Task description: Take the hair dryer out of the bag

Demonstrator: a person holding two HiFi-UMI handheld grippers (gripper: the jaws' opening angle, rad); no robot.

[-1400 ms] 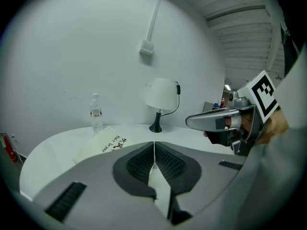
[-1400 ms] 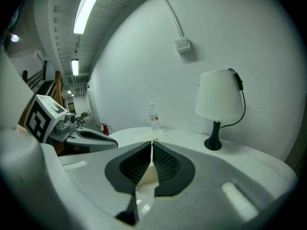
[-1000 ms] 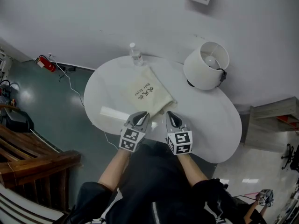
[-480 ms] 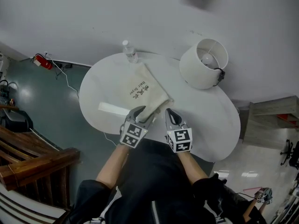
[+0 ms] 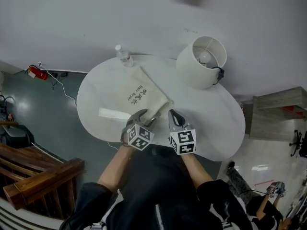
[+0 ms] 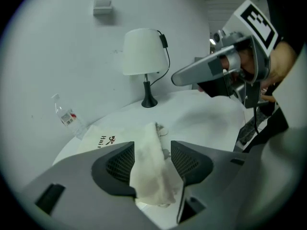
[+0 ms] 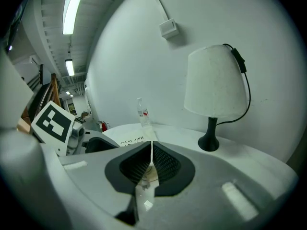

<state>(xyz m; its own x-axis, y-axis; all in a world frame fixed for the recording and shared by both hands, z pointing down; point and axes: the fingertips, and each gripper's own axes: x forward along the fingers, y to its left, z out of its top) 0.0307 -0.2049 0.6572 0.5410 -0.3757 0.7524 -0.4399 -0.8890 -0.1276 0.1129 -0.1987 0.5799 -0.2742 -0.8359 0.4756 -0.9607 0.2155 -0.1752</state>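
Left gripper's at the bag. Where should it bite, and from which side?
Take the bunched neck of the bag, at its near end, coming in from the person's side. The rest lies flat on the table toward the bottle; only that gathered ridge stands up to pinch. The left gripper's jaws have just been opening and straddle it; the right gripper pinches a thin edge alongside.

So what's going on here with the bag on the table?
A person is working a cloth bag on a round white table with two hand-held grippers. The right gripper is shut on a thin edge at the bag's mouth. The left gripper has just been opening its fingers, with bunched cloth from the mouth between them. No hair dryer is out yet. A lamp and a water bottle stand behind.
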